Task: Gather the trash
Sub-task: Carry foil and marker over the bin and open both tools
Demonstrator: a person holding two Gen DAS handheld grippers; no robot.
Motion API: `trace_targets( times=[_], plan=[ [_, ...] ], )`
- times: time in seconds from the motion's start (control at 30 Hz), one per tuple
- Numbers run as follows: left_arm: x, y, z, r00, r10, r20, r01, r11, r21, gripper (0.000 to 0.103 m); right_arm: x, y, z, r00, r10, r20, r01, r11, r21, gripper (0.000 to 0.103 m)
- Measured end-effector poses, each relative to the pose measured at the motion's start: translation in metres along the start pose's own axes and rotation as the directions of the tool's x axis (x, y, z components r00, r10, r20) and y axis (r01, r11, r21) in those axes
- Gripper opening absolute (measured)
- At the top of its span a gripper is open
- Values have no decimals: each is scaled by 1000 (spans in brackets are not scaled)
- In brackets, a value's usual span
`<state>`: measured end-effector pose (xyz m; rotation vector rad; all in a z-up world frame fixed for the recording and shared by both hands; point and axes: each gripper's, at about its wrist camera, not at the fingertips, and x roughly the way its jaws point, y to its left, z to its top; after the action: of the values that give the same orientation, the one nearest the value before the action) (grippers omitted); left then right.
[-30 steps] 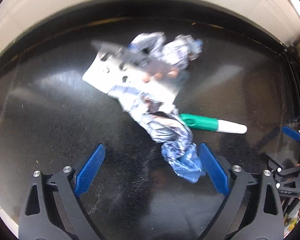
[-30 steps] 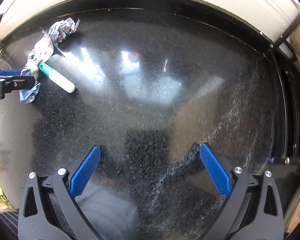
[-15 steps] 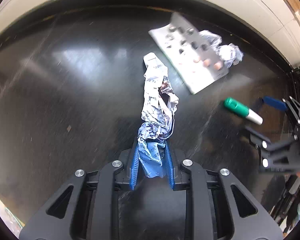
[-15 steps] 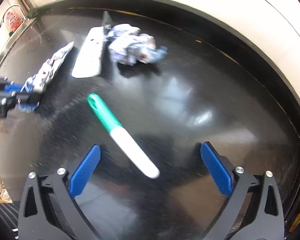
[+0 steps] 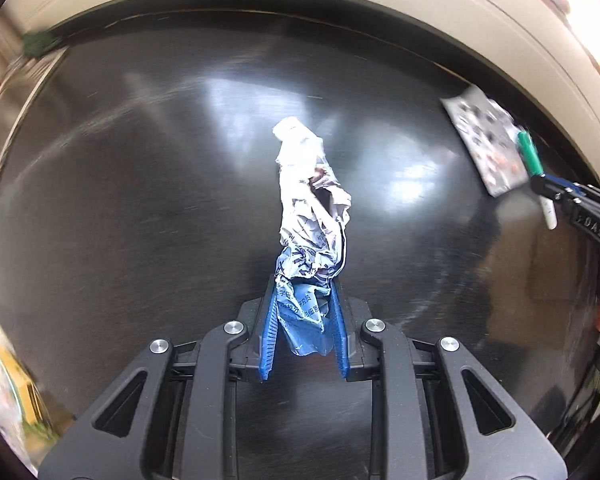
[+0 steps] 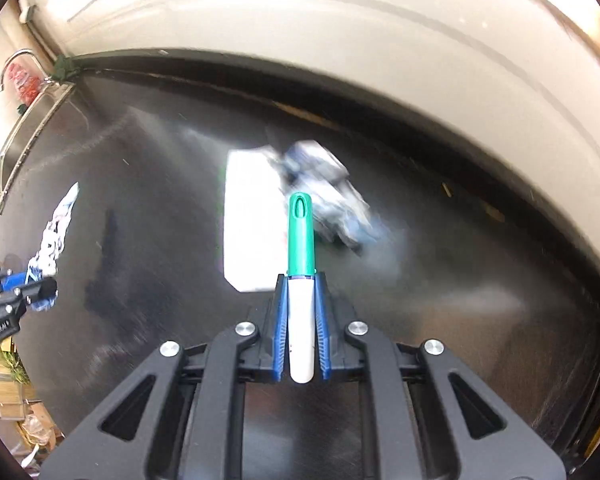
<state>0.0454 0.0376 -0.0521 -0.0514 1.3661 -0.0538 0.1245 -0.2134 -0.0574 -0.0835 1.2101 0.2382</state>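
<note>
My left gripper (image 5: 302,294) is shut on the blue end of a long crumpled wrapper (image 5: 308,184), which sticks out past the fingertips above the black countertop (image 5: 140,200). In the right wrist view, my right gripper (image 6: 301,280) is closing its jaws, and the blue pads press on the white barrel of a green-capped marker (image 6: 300,236), cap pointing forward. Beyond the marker lie a white blister pack (image 6: 248,232) and a crumpled paper ball (image 6: 328,196), both blurred. The left gripper (image 6: 24,286) with the wrapper (image 6: 56,236) shows at that view's left edge.
A pale wall runs along the counter's far edge. A steel sink (image 6: 24,120) with a faucet (image 6: 18,56) sits at the far left. In the left wrist view, the blister pack (image 5: 484,144) and the right gripper (image 5: 552,190) with the marker (image 5: 530,156) are at the right edge.
Both grippers were open a second ago. The left shut on the wrapper and carried it away from the pile. The right came over the marker, closed on it and lifted it.
</note>
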Motion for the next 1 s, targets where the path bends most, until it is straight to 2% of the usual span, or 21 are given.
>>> trace_targets(
  times=[0.1,0.23,0.33,0.47,0.67,0.77,1.0],
  plan=[
    [-7,25,-11,1000,17,12,-16,999,-52,23,-10,29,25,999,2,44,-1,999,-32,14],
    [-23,71,-33,999,31,32,-26,990,-140,23,-21,83,59,995,63,83,-54,993,-107,14],
    [-23,96,-37,998,47,42,-38,979,-199,23,-21,138,75,990,121,72,-104,974,-203,14],
    [-32,144,-58,996,78,50,-59,949,-309,23,-7,216,76,977,213,20,-196,929,-313,14],
    [-48,215,-103,991,122,48,-86,881,-466,23,14,336,40,956,279,-90,-287,825,-486,14],
    [-53,246,-131,989,145,38,-103,839,-535,23,14,399,17,946,298,-132,-317,753,-577,14],
    [-65,314,-205,984,177,4,-126,718,-684,23,18,512,-17,919,328,-221,-385,614,-690,14]
  ],
)
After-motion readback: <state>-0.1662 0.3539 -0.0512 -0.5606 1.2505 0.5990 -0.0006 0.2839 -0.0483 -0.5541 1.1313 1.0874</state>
